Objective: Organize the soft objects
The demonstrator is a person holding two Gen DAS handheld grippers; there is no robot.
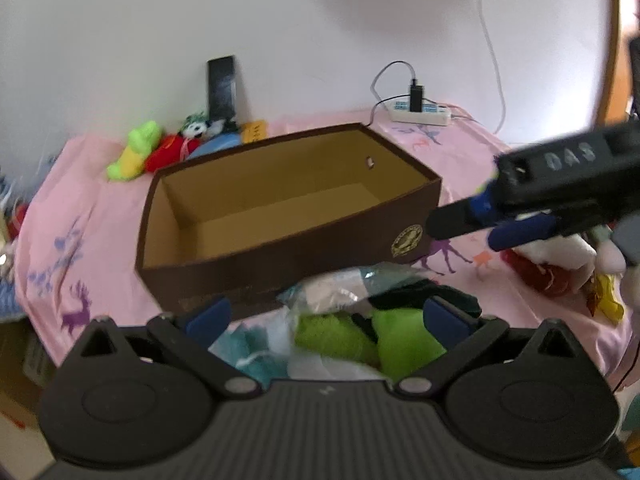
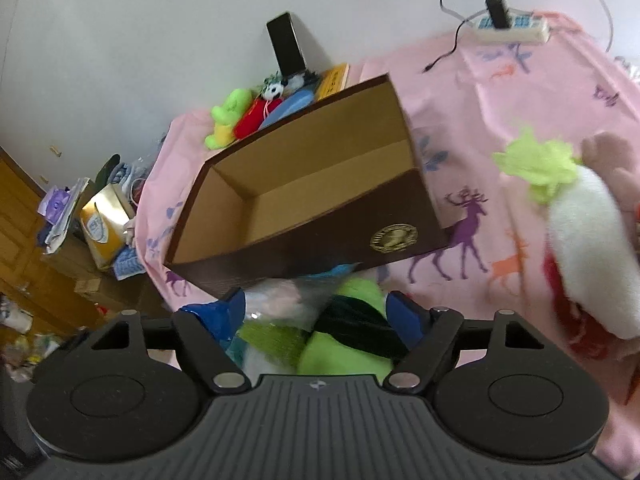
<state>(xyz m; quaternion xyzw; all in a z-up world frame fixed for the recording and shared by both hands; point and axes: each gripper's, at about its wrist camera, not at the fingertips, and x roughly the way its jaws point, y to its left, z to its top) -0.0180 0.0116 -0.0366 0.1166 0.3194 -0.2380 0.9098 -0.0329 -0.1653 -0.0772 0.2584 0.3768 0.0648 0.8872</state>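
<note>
Left wrist view: left tool [image 1: 326, 314], blue-padded fingers spread, nothing pinched, poised above a heap of soft items, chiefly a lime-green plush piece with a dark band [image 1: 376, 336] and crinkled clear wrapping [image 1: 336, 288], lying just before the near wall of the open dark-brown cardboard box with tan interior [image 1: 280, 208], which appears empty. The box stands on the worktop under a pink deer-printed cloth [image 1: 460, 152]. Behind it, near the wall: a yellow-green plush [image 1: 134, 152] and a red plush [image 1: 168, 152]. At right, the right tool [image 1: 472, 220] reaches in from the side over a white and red plush toy [image 1: 560, 256]; whether it grips cannot be told here. Right wrist view: right tool [image 2: 316, 312], fingers spread around the same green heap, not visibly clamped. The white plush with lime tuft [image 2: 584, 248] lies to the right, apart. Risk: both tools converge on one heap; a closing finger may catch the wrapping instead of plush, or nudge the box's near wall.
</note>
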